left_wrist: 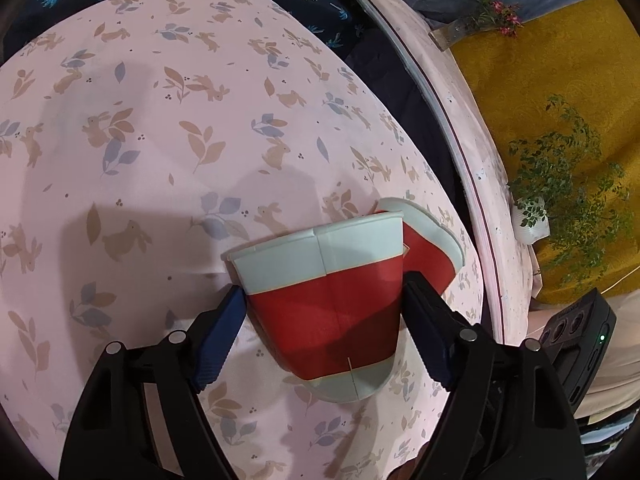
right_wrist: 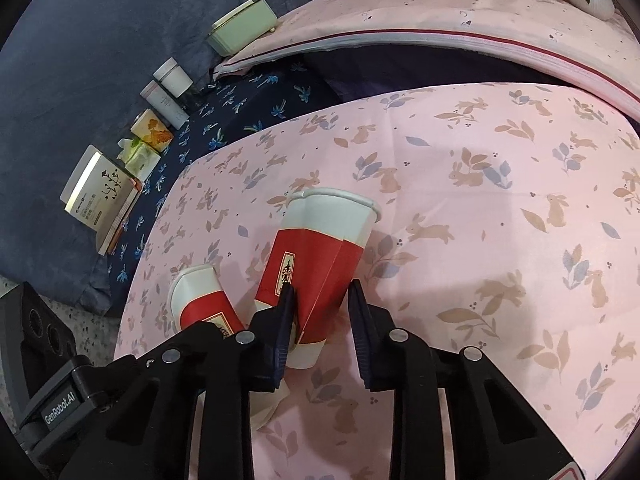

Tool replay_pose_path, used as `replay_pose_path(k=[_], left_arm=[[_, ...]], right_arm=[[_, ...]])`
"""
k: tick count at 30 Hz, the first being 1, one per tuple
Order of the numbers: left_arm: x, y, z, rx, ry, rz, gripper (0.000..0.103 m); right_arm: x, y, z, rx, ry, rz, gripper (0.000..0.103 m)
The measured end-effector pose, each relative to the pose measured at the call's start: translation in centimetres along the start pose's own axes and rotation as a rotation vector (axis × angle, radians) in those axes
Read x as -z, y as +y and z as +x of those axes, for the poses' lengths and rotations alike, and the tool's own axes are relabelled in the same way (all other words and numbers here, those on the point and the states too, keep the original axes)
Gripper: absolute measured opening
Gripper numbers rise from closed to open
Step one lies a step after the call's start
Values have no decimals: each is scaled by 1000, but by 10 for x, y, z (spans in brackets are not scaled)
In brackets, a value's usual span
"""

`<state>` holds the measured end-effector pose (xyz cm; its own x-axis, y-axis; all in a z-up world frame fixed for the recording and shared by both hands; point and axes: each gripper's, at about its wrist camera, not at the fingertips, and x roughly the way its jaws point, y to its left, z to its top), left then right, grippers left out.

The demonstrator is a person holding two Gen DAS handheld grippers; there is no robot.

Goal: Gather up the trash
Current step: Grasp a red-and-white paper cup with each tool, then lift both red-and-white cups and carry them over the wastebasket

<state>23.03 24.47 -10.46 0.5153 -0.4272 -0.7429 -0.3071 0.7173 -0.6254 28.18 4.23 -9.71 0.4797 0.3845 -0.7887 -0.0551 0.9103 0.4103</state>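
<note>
Two crushed red and white paper cups lie on a pink rabbit-print cloth (left_wrist: 120,160). In the left wrist view one flattened cup (left_wrist: 328,308) lies between the fingers of my left gripper (left_wrist: 324,304), which is open around it; the second cup (left_wrist: 430,240) lies just behind it to the right. In the right wrist view my right gripper (right_wrist: 320,300) stands around the lower part of the larger cup (right_wrist: 320,256), jaws close to its sides. The smaller cup (right_wrist: 200,300) lies to its left, partly hidden by the gripper.
Along the left in the right wrist view stand a book (right_wrist: 100,196), a tissue pack (right_wrist: 140,158), small boxes and bottles (right_wrist: 170,92) and a green box (right_wrist: 244,26) on dark bedding. A pink pillow edge (left_wrist: 460,128) and green plants (left_wrist: 568,184) on yellow cloth lie to the right.
</note>
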Motion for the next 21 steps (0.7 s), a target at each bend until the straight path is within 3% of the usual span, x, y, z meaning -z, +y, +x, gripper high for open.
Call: replay_pose_path(k=[8,21], left_arm=[[24,-32,-13,-40,-37,111,75],[74,-134,-40,-52,-113,386,75]], right_arm=[[6,-26,-47,68,-81,18,26],[20,-70,-155,233,-234,17,26]])
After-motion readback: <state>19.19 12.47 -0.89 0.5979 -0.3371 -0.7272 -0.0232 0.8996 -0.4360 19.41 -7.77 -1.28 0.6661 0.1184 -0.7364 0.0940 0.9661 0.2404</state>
